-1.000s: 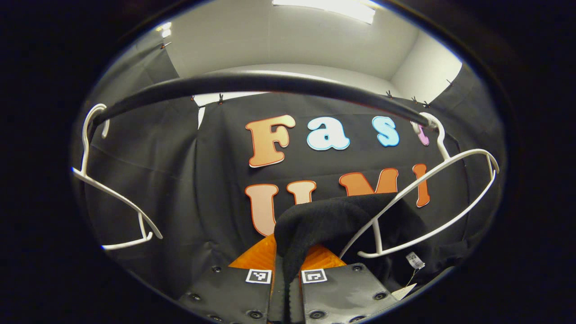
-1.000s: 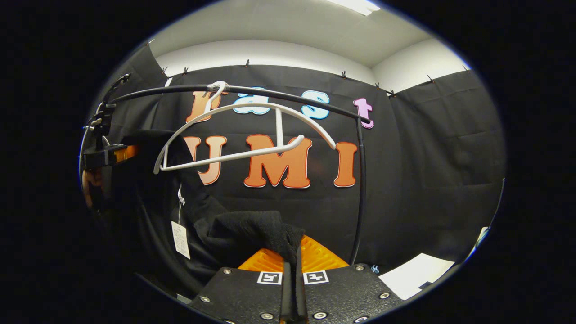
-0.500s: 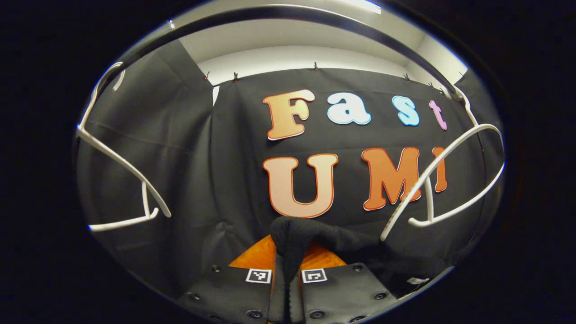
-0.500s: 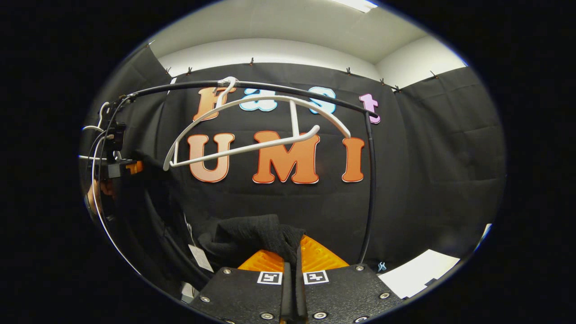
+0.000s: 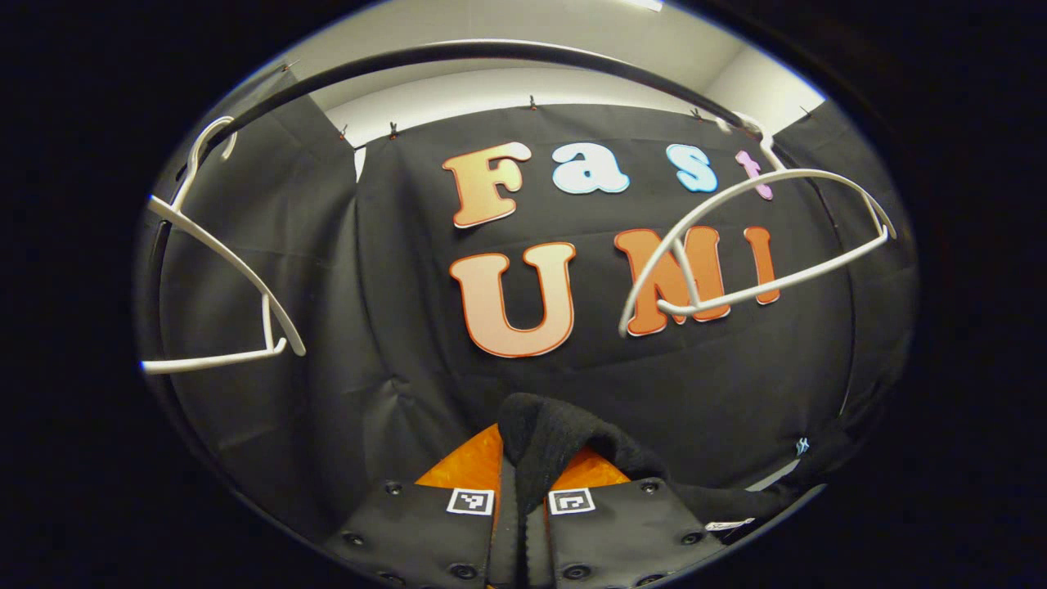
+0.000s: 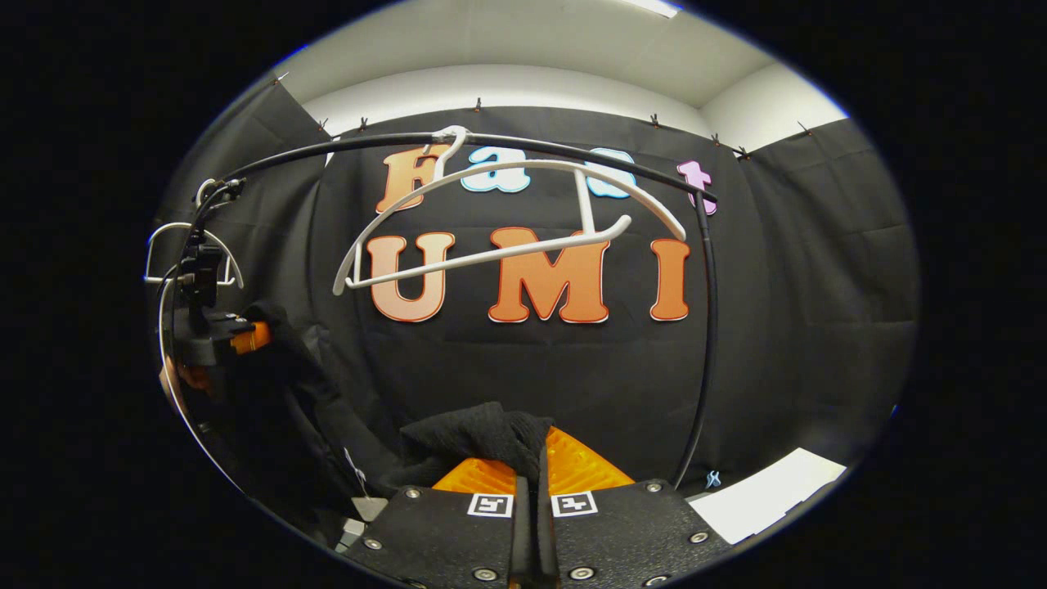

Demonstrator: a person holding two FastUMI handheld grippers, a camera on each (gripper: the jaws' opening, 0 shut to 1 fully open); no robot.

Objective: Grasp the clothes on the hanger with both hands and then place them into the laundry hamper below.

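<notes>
A: Left gripper view, from left to right?

B: Far left, a bare white hanger [image 5: 221, 278], hooked on a dark curved rail [image 5: 458, 53]. Low at centre, the left gripper [image 5: 522, 511], jaws clenched on a fold of black knit garment [image 5: 564, 433] that bulges up between them. Upper right, a second white hanger [image 5: 761, 245], also bare, hooked on the same rail.

A: And the right gripper view?

B: At the left edge, the left gripper again, with a hand [image 6: 176, 380] behind it and the dark garment draped down from it. Top centre, the second hanger under the rail. Bottom centre, the right gripper [image 6: 536, 491], jaws pinched tight on another bunch of the same knit. Lower right, a pale sheet [image 6: 769, 495] (paper, perhaps; hard to tell).

A: Whereabouts of the garment, then?

B: Off the hanger, slung between both grippers, well below the rail.

A: Handling?

B: Probably soft, light and limp, with some stretch; likely to sag wherever unsupported. Best held by thick bunched folds, well apart, as here, rather than by a thin edge. Probably best lowered with both grippers level, then released together over the hamper.
</notes>
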